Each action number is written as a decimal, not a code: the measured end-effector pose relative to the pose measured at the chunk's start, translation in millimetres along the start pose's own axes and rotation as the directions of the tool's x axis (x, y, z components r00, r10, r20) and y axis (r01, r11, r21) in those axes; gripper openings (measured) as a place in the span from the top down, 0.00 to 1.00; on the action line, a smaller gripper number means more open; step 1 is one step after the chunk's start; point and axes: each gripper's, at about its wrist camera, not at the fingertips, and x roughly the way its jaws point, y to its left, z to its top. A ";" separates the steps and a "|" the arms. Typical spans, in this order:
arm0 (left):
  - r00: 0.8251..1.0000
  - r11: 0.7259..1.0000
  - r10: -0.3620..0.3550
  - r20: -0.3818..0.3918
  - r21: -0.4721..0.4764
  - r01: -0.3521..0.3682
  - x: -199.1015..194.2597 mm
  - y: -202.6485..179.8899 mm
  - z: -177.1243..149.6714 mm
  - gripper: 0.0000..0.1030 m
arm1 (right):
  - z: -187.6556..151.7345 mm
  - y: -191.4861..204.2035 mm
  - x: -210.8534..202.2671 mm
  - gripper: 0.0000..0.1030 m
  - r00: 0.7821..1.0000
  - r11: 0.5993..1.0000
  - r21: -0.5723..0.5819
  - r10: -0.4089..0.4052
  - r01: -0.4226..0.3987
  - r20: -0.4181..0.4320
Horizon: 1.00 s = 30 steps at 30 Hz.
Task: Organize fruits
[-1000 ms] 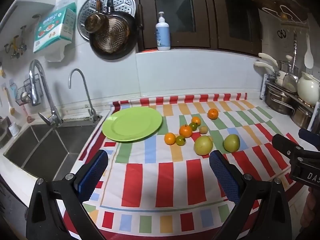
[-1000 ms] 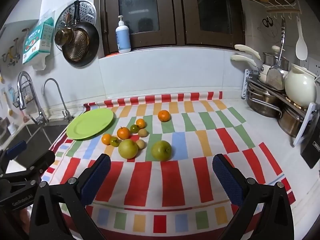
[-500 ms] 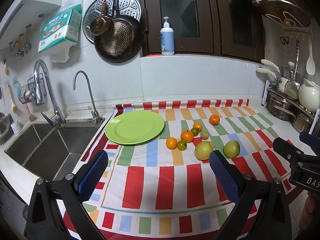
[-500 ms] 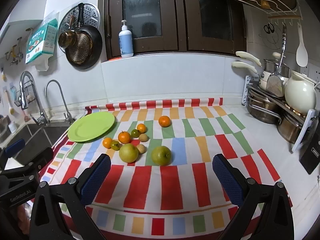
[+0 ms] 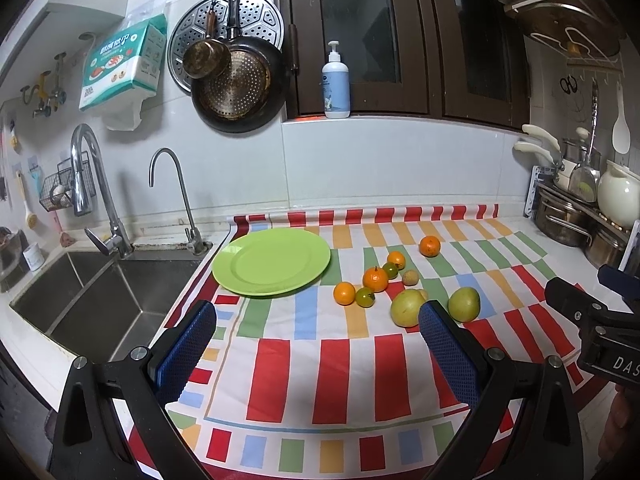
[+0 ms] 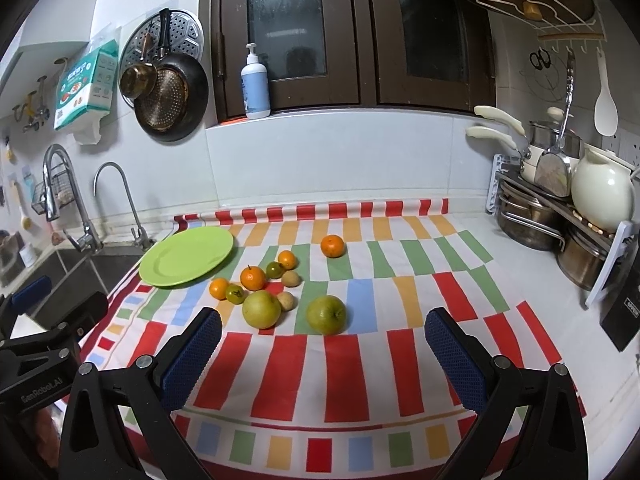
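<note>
Green plate [image 5: 271, 262]: bare, far left on the striped cloth [image 6: 352, 364], beside the sink [image 5: 80, 300]; we see no fruit on it.
Change: over the past second both views have pulled back and tilted up a little; we judge sorting has not begun.
Left gripper [image 5: 320, 344]: released, jaws wide, holding nothing, above the near cloth.
Right gripper [image 6: 322, 354]: released too, empty, near edge.
Count: four orange citrus, one [image 6: 332, 246] set apart at the far side; two small green citrus [image 6: 235, 294]; two large yellow-green fruits [image 6: 326, 314] nearest us; two small brown fruits [image 6: 291, 278].
Fruit: clustered right of the plate, not touching it.
</note>
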 end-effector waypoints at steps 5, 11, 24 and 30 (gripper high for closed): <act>1.000 1.000 -0.003 0.000 -0.001 0.003 0.5 -0.4 -0.3 0.00 | 0.7 0.3 -0.6 0.01 1.000 1.000 0.000 0.000 0.000 0.003; 1.000 1.000 -0.010 -0.005 0.001 0.010 2.5 -1.7 -0.3 0.00 | 1.3 0.3 -0.4 0.01 1.000 1.000 0.000 -0.001 0.001 0.000; 1.000 1.000 -0.009 0.001 0.006 0.009 5.9 -4.5 -1.0 0.00 | 4.2 -3.1 1.7 0.01 1.000 1.000 0.007 0.001 -0.001 -0.005; 1.000 1.000 -0.009 0.001 0.006 0.009 5.9 -4.6 -0.4 0.00 | 5.1 -3.5 3.1 0.01 1.000 1.000 0.008 0.001 -0.001 -0.007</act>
